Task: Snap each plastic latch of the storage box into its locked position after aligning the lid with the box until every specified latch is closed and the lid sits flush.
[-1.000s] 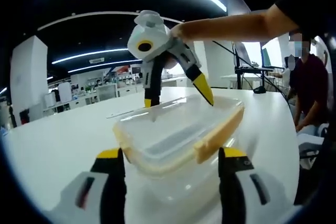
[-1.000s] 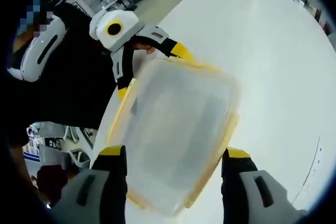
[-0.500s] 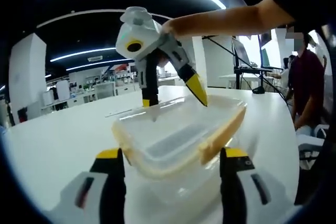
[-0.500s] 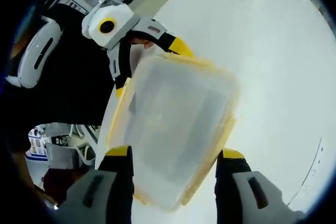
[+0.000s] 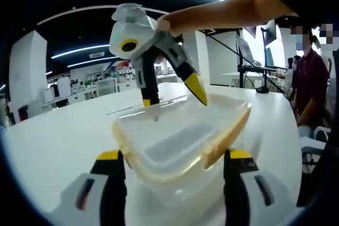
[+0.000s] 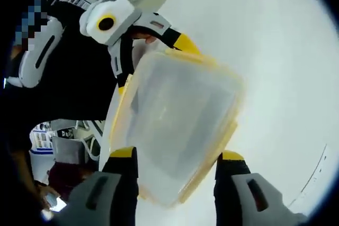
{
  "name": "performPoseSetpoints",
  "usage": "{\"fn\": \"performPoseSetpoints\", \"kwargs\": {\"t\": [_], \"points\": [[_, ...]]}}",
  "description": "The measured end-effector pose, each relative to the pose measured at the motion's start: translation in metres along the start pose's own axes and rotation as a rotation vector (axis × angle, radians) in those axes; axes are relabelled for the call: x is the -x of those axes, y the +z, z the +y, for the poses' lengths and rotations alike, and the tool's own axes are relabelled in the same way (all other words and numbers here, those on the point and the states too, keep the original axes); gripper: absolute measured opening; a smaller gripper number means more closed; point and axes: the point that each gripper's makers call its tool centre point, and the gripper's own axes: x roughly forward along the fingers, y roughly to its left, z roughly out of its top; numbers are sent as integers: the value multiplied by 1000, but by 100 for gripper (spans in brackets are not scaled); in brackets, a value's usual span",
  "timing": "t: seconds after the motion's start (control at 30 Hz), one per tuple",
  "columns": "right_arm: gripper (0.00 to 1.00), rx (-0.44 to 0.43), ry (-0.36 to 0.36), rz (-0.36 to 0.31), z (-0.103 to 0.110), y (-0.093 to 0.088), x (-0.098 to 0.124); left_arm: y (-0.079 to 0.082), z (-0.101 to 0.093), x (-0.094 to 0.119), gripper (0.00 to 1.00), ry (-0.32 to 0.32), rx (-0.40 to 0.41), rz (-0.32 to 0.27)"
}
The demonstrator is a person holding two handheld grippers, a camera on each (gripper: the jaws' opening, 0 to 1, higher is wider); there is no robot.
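Note:
The clear storage box (image 5: 175, 136) with its lid on sits tilted between my left gripper's (image 5: 174, 157) jaws, which press on both sides of its near end. A yellowish latch (image 5: 225, 133) runs along its right side and stands slightly out from the wall. My right gripper (image 5: 174, 96) comes down from above onto the far corner. In the right gripper view the box (image 6: 180, 115) lies between the right gripper's (image 6: 177, 157) jaws, touching both, with the latch (image 6: 225, 136) by the right jaw. The left gripper (image 6: 153, 64) holds the far end.
The box is over a large white table (image 5: 53, 136), close to its edge (image 6: 114, 104), with floor below. A seated person (image 5: 310, 78) and a stand with a screen (image 5: 262, 78) are at the far right. The person's bare arm (image 5: 228, 14) reaches across above.
The right gripper's jaws have narrowed onto the box, and it has drifted slightly left in the left gripper view. The box has hardly moved.

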Motion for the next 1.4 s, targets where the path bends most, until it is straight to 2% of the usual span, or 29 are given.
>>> {"fn": "performPoseSetpoints", "kwargs": {"t": [0.1,0.5,0.57,0.67,0.73,0.83,0.9,1.0,1.07,1.2,1.4], "points": [[54,11,7,48,-1,-2,1,1,-1,-1,74,6,0,0],[53,6,56,33,2,-5,-1,1,-3,-3,75,1,-4,10],[54,-17,71,-2,1,-5,-1,1,-4,-3,75,-3,-5,6],[56,-42,68,-19,0,-4,0,0,-5,-2,76,-7,-6,-7],[57,-66,72,-67,1,-2,-1,0,-5,-2,76,-6,-5,-16],[71,-61,138,-169,10,0,3,1,-6,-2,76,-3,-3,-17],[76,-62,156,-192,15,-2,5,1,-6,-2,76,3,-2,-11],[69,-89,124,-171,17,-14,3,1,-6,-1,76,9,0,-8],[71,-119,112,-166,17,-20,3,1,-6,-1,75,12,2,-12],[71,-164,54,-210,18,-21,4,1,-5,1,74,22,9,-18],[67,-197,-32,-177,27,-32,1,1,-3,1,73,28,12,-20]]}}
